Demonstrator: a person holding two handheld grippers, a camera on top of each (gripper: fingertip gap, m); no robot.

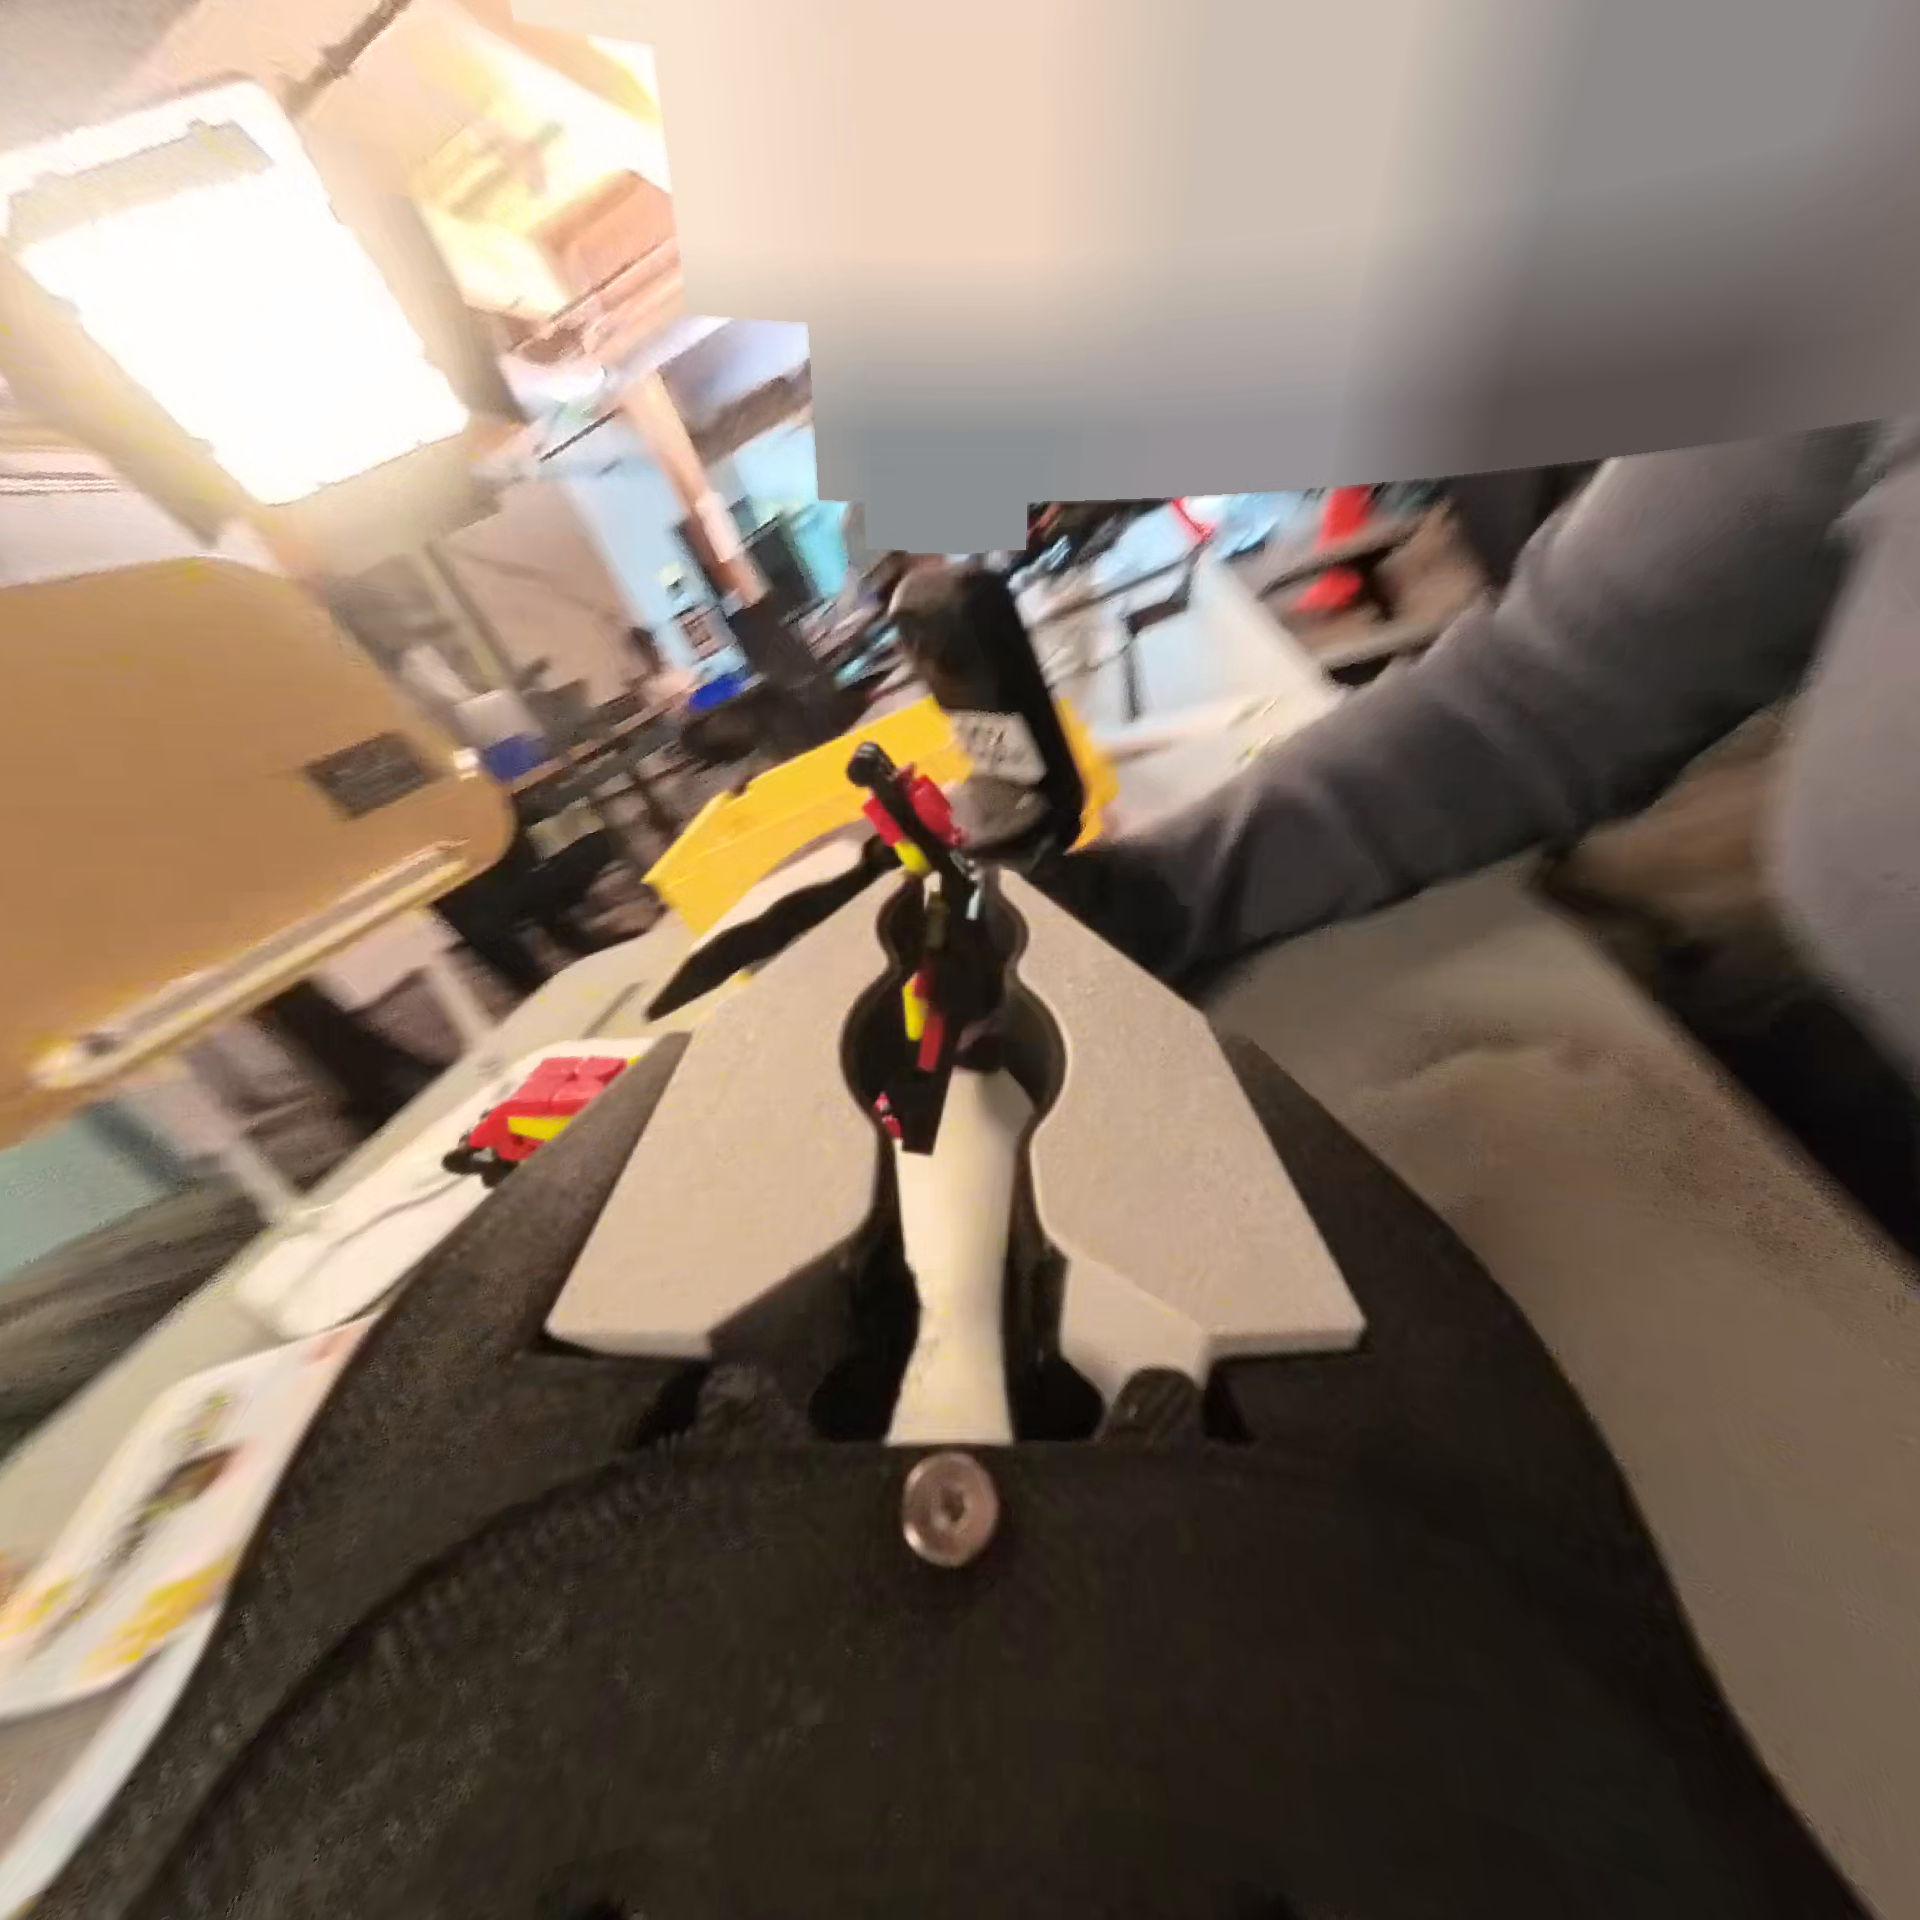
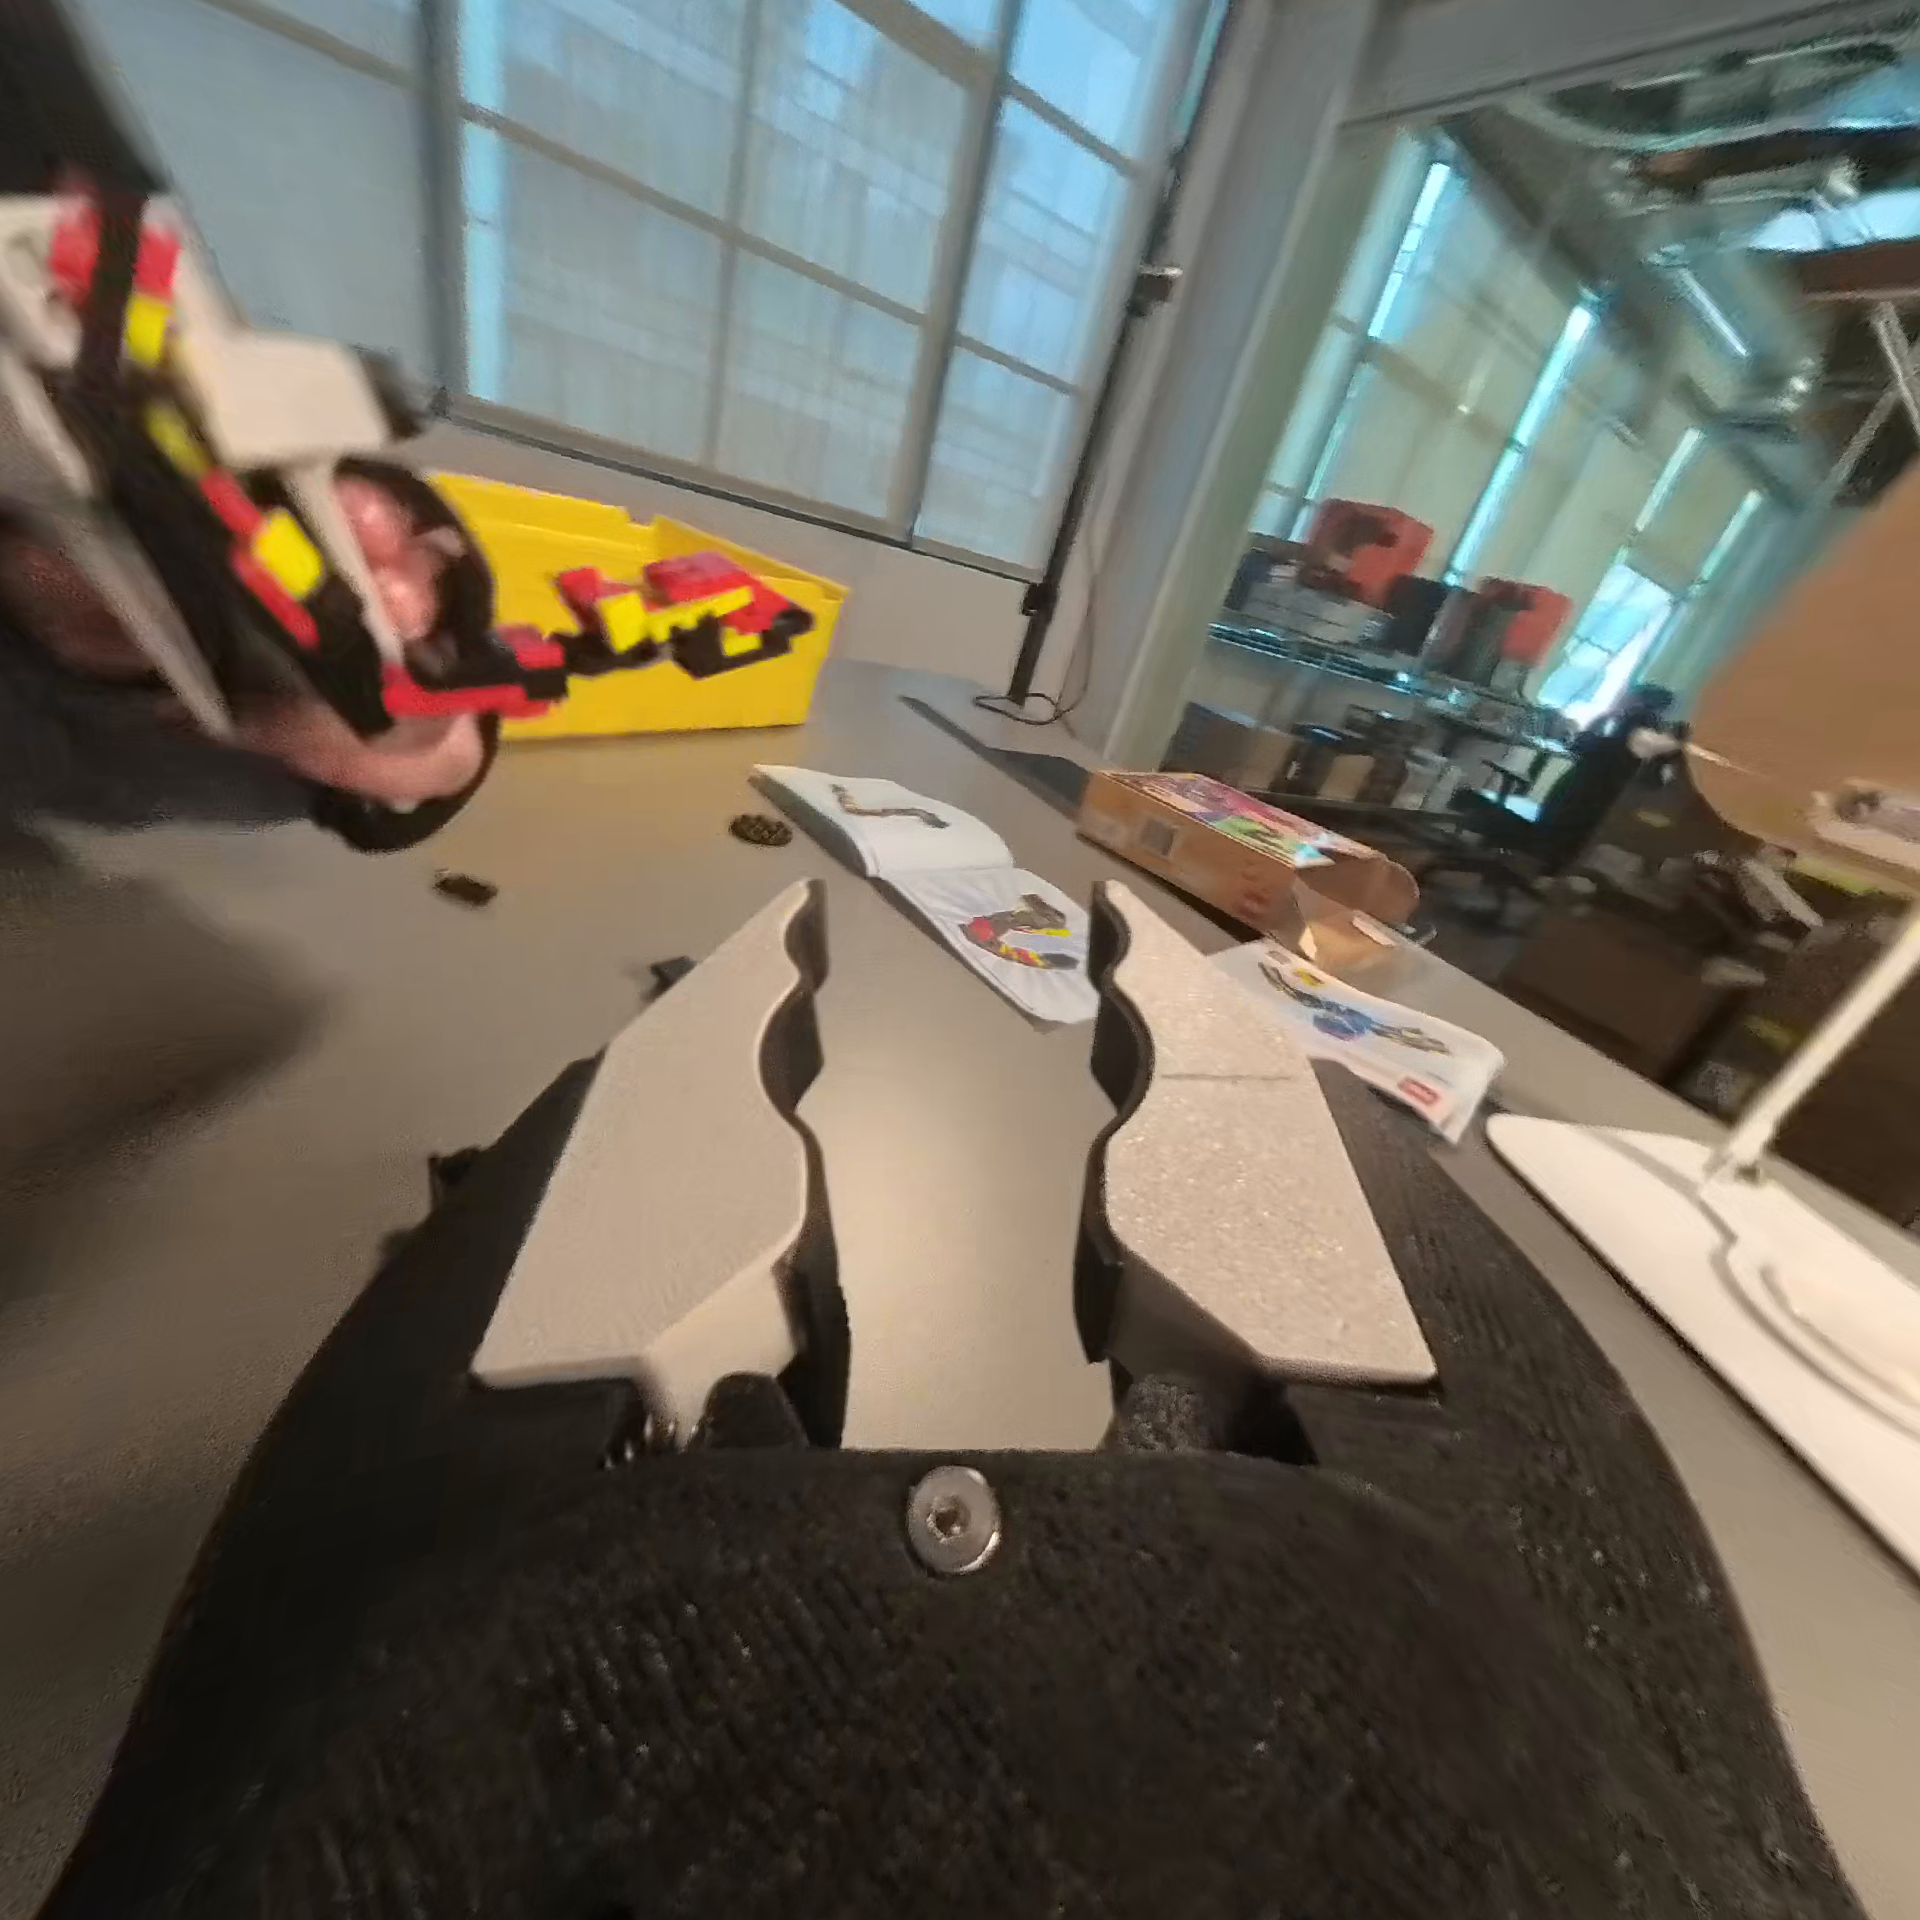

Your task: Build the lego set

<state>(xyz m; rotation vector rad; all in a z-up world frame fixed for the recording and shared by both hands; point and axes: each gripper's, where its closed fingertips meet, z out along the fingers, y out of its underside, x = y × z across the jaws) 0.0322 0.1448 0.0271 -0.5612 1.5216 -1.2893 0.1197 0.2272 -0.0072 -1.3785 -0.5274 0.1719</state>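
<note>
My left gripper (image 1: 951,883) is shut on a long red, yellow and black lego model (image 1: 920,1029) that stands up between its fingers, with a black pointed part sticking out to the left. In the right wrist view the left gripper (image 2: 301,665) is at the upper left, and the model (image 2: 281,551) appears to run on to a red and yellow end in front of the yellow bin (image 2: 644,561). My right gripper (image 2: 961,914) is open and empty above the table. Its black body (image 1: 992,727) shows just beyond the model.
On the grey table lie an open instruction booklet (image 2: 935,842), a leaflet (image 2: 1361,1029), an opened cardboard box (image 2: 1226,842) and small black loose pieces (image 2: 758,828). A white lamp base (image 2: 1714,1247) stands at the right. A grey sleeve (image 1: 1455,779) reaches in.
</note>
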